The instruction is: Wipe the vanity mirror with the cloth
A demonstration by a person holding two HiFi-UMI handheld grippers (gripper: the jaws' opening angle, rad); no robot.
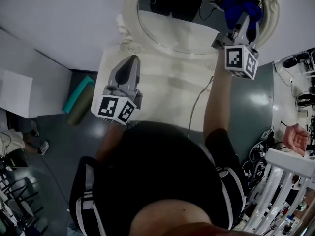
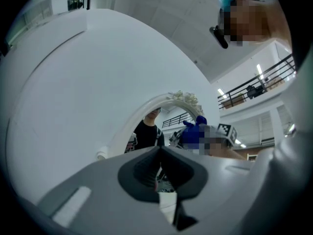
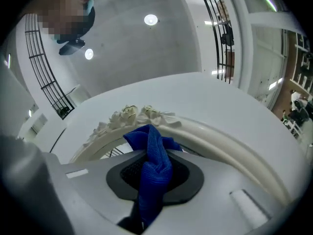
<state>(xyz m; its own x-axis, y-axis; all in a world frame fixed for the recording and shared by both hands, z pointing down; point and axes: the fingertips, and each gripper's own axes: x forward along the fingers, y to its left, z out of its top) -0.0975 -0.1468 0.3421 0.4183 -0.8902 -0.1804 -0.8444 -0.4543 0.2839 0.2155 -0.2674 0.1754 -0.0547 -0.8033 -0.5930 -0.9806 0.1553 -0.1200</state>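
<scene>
One vanity mirror, one blue cloth, two tongs. We see the right tongs clamping the cloth at the mirror's right rim. The left tongs are closed and empty over the bare worktop, clear of the mirror.

Mirror and cable on white tabletop

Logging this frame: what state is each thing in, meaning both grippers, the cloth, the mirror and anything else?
left gripper: shut, empty, held over the vanity top.
right gripper: shut on the cloth, raised at the right side of the mirror.
cloth: bunched, pinched between the right jaws; contact with the glass cannot be told.
mirror: standing behind the vanity top, reflecting the person.
cable: lying loose across the vanity top.
</scene>
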